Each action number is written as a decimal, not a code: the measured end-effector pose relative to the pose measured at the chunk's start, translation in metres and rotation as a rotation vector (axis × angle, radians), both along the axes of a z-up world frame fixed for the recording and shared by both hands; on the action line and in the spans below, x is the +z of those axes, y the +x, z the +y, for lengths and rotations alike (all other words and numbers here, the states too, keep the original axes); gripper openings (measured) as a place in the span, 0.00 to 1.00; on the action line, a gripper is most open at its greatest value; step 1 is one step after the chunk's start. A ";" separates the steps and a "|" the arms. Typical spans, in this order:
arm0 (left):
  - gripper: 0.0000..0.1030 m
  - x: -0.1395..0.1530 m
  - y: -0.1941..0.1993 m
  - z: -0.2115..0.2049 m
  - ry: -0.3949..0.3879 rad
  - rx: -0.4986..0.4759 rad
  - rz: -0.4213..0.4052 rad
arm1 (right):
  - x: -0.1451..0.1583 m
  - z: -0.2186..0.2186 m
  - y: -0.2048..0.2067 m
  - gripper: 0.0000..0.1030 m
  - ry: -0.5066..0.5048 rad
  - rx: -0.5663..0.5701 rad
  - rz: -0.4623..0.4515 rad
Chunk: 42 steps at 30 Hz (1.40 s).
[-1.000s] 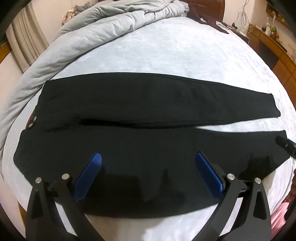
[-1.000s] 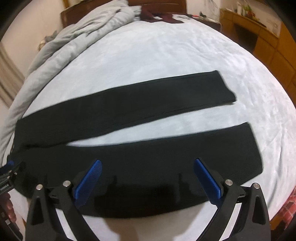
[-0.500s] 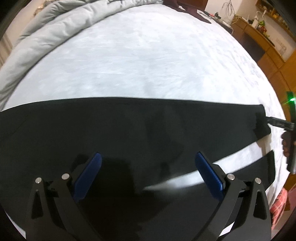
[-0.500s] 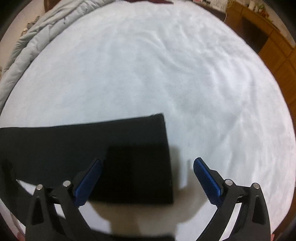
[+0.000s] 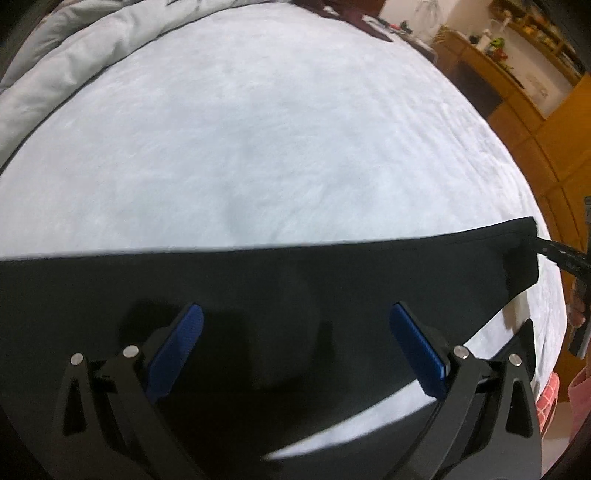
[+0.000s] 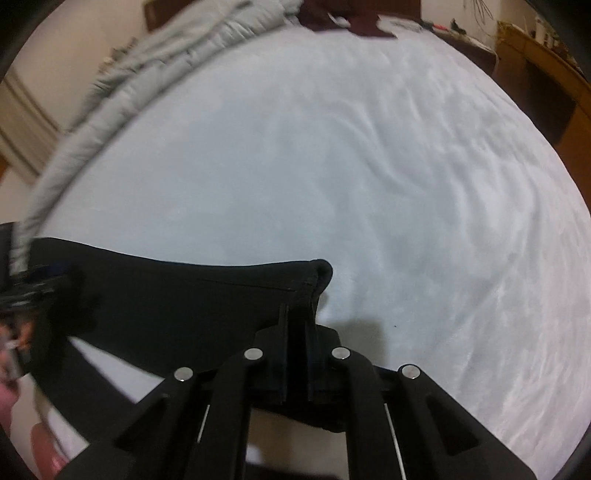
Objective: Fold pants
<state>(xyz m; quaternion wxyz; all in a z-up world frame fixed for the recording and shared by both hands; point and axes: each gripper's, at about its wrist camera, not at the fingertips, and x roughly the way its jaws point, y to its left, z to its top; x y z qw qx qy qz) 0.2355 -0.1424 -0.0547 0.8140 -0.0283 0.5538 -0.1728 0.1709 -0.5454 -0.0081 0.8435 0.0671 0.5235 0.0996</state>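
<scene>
Black pants point(image 5: 258, 280) lie flat across the pale bed sheet point(image 5: 258, 129). My left gripper point(image 5: 295, 332) hovers low over the wide part of the far leg, open, its blue pads point(image 5: 188, 343) apart with only flat cloth below them. The near leg point(image 5: 480, 410) shows at the bottom right. My right gripper point(image 6: 298, 317) is closing tight on the far leg's hem point(image 6: 317, 271), and the cloth is pinched between its fingers. That gripper point(image 5: 554, 254) shows at the hem in the left wrist view. The left gripper point(image 6: 37, 284) is a blur at the left edge.
A bunched grey duvet point(image 5: 66, 70) runs along the bed's left side. A dark red garment point(image 6: 332, 18) lies at the head of the bed. Wooden furniture point(image 5: 524, 122) stands past the right edge. A hand point(image 6: 14, 369) shows low on the left.
Both grippers moved forward over the pants toward the far leg. The right gripper went from wide open to shut on the far leg's hem. The left gripper stayed open.
</scene>
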 end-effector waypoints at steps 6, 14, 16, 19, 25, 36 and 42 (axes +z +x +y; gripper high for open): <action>0.97 0.000 0.018 -0.029 -0.080 -0.185 -0.028 | 0.018 -0.018 -0.012 0.07 0.085 0.025 -0.064; 0.97 -0.007 0.033 -0.056 -0.119 -0.389 -0.043 | 0.022 -0.013 -0.028 0.07 0.116 0.073 -0.118; 0.97 -0.013 0.038 -0.060 -0.132 -0.421 -0.023 | 0.023 -0.015 -0.030 0.07 0.130 0.076 -0.128; 0.97 -0.020 0.041 -0.065 -0.184 -0.461 0.031 | 0.021 -0.017 -0.033 0.07 0.134 0.081 -0.132; 0.95 -0.027 0.034 -0.072 -0.168 -0.513 0.068 | 0.021 -0.018 -0.036 0.07 0.133 0.085 -0.136; 0.06 0.003 0.004 -0.046 -0.126 -0.417 -0.039 | 0.029 -0.018 -0.054 0.07 0.145 0.061 -0.185; 0.05 0.048 -0.064 -0.036 -0.149 -0.319 -0.197 | 0.035 -0.012 -0.081 0.07 0.097 0.057 -0.252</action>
